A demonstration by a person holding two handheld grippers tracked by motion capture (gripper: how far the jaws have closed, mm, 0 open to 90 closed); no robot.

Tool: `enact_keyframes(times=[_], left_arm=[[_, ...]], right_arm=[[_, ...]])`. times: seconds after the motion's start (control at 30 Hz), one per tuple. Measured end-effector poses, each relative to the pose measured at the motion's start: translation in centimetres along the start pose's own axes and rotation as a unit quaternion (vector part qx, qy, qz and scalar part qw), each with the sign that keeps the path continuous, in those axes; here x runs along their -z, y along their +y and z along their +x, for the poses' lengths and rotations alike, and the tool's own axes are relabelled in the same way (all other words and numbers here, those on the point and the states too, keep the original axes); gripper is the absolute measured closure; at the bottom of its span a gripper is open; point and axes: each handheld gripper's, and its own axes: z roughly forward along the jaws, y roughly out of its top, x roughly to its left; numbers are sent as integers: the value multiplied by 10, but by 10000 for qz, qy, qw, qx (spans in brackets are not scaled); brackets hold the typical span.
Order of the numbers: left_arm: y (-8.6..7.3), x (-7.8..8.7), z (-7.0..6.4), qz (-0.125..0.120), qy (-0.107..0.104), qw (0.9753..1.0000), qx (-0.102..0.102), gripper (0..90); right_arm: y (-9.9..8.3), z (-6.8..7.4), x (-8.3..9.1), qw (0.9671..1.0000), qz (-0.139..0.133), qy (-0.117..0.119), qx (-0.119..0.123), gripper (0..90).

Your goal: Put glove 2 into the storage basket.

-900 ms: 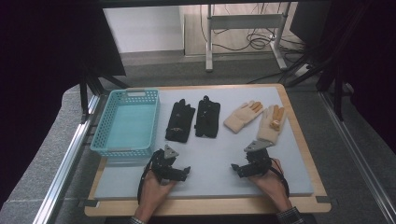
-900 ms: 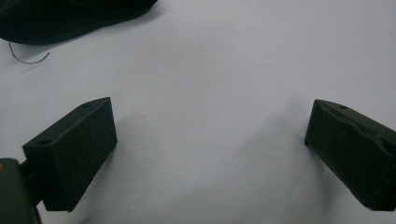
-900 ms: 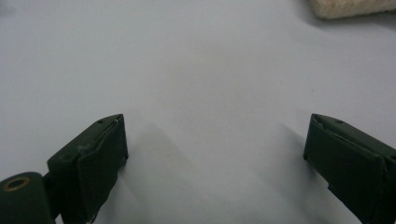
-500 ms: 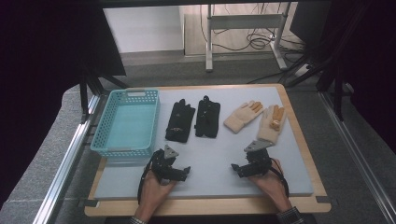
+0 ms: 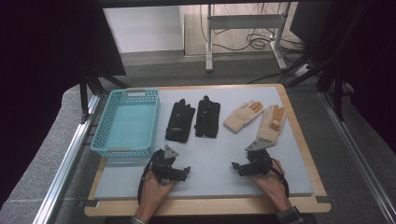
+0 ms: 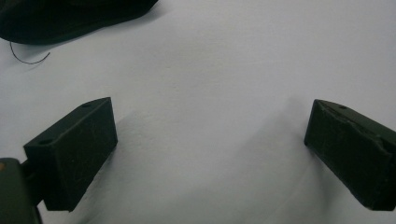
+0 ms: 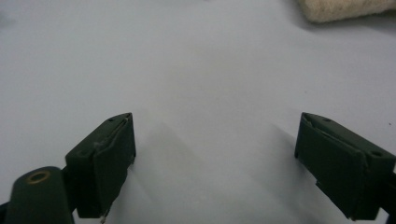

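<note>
Two black gloves [image 5: 180,121] [image 5: 208,116] lie side by side in the middle of the grey mat [image 5: 210,154]. Two cream gloves with orange fingertips [image 5: 242,115] [image 5: 271,123] lie to their right. My left gripper [image 5: 183,173] rests low on the mat near the front, below the black gloves, jaws wide open over bare mat. A black glove edge [image 6: 74,18] shows at the top left of the left gripper view. My right gripper [image 5: 237,168] sits below the cream gloves, also open and holding nothing. A cream glove edge [image 7: 345,9] shows at the top right of the right gripper view.
A turquoise plastic basket [image 5: 126,122] stands on the left part of the mat, with nothing inside. The mat lies on a wooden board [image 5: 308,154]. Black frame legs and cables stand beyond the table's far edge.
</note>
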Motion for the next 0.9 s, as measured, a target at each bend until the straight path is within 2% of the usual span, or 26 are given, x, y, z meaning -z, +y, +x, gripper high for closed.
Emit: enact_keyframes(times=[0.07, 0.23, 0.47, 0.67, 0.8, 0.9], left_arm=[[0, 0, 0, 1, -2, 10000, 2, 28], [0, 0, 0, 0, 1, 10000, 1, 28], [0, 0, 0, -1, 0, 10000, 1, 28], [0, 0, 0, 0, 0, 10000, 0, 28], [0, 0, 0, -1, 0, 10000, 1, 28], [0, 0, 0, -1, 0, 10000, 0, 28]], right_arm=[[2, 1, 0, 10000, -6, 3, 68, 151], [8, 0, -1, 9999, -88, -27, 55, 161], [24, -6, -3, 9998, -170, 101, -34, 166], [30, -12, -8, 9996, -156, 223, -91, 218], [36, -12, -12, 9998, -124, 155, -67, 238], [47, -15, -18, 9998, -109, 154, -59, 238]])
